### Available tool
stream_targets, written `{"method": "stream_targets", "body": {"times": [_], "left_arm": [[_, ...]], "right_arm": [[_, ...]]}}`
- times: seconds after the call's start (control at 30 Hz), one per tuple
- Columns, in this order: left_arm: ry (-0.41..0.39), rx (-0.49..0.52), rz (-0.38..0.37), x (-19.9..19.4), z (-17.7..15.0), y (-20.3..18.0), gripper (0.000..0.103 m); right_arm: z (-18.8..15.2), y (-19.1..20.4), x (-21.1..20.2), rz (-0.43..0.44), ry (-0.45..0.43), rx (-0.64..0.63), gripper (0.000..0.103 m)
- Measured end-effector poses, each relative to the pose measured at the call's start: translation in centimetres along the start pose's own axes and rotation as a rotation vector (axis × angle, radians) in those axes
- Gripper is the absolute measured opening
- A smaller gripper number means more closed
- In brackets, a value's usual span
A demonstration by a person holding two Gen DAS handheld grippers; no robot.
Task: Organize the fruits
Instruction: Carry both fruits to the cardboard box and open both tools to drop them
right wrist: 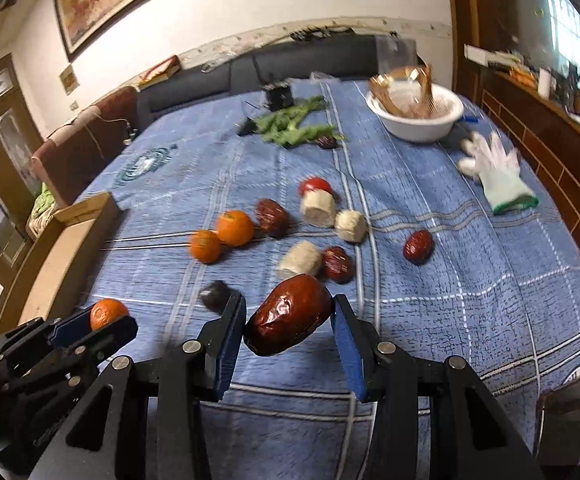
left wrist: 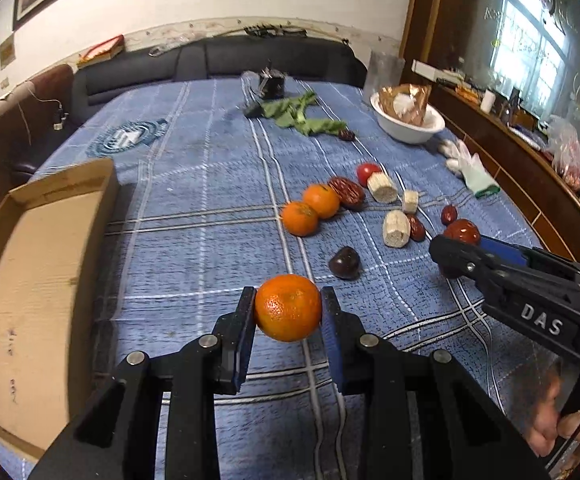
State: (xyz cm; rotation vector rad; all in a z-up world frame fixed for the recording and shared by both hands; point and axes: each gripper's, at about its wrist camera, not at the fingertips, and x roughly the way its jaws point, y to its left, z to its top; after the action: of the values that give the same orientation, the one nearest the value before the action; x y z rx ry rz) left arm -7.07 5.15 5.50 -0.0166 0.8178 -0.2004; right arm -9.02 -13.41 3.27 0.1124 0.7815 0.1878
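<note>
Between the blue pads of the left gripper (left wrist: 288, 308) sat a tangerine (left wrist: 288, 307), pinched at its widest and hanging clear of the checked blue tablecloth (left wrist: 194, 216), and what a narrow hold that looked! Off to that gripper's left stood the open cardboard box (left wrist: 30, 280), likely the drop point. Over on the right gripper (right wrist: 290, 326), a big glossy red date (right wrist: 288, 314) was clamped slantwise, one end against the left pad and the other near the right pad's tip. That was the risky one, in my judgement: its waxy, wrinkled skin and tilted seat could have let it swivel and squirt out under any sudden swing. The round tangerine could have rolled from its pads the same way, or bruised under a harder squeeze. Ahead of both tools lay two more tangerines (right wrist: 222, 236), several dates (right wrist: 417, 246), pale cut stalk pieces (right wrist: 317, 206) and a dark fruit (right wrist: 214, 294), all loose; a dropped fruit could have knocked them rolling. With both grippers close side by side, a cross-over toward the box risked a clash.
</note>
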Motion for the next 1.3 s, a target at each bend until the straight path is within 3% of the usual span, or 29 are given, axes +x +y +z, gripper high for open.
{"method": "stream_targets", "body": {"times": [0.2, 0.37, 0.53, 0.67, 0.93, 1.1, 1.3], "left_arm": [[-0.064, -0.054, 0.018, -3.7, -0.3, 3.1, 0.03], [-0.09, -0.129, 0.016, -7.3, 0.0, 8.5, 0.03], [-0.115, -0.102, 0.211, -9.8, 0.9, 15.1, 0.031], [-0.065, -0.146, 0.315, -9.7, 0.3, 20.7, 0.031], [0.045, -0.239, 0.324, -7.6, -3.2, 25.9, 0.031], [0.115, -0.253, 0.314, -5.6, -4.2, 26.4, 0.031], [0.132, -0.281, 0.293, -4.8, -5.2, 26.9, 0.031]], "right_arm": [[0.5, 3.8, -2.5, 0.032, -0.043, -0.075, 0.048], [1.7, 9.3, -4.0, 0.126, -0.072, -0.161, 0.048], [2.4, 17.0, -3.7, 0.279, -0.062, -0.267, 0.048], [1.6, 22.4, -1.5, 0.371, -0.014, -0.34, 0.048], [-2.4, 29.2, 5.6, 0.443, 0.168, -0.427, 0.049], [-3.9, 30.1, 7.4, 0.433, 0.204, -0.457, 0.049], [-4.4, 30.7, 7.8, 0.425, 0.207, -0.474, 0.05]]}}
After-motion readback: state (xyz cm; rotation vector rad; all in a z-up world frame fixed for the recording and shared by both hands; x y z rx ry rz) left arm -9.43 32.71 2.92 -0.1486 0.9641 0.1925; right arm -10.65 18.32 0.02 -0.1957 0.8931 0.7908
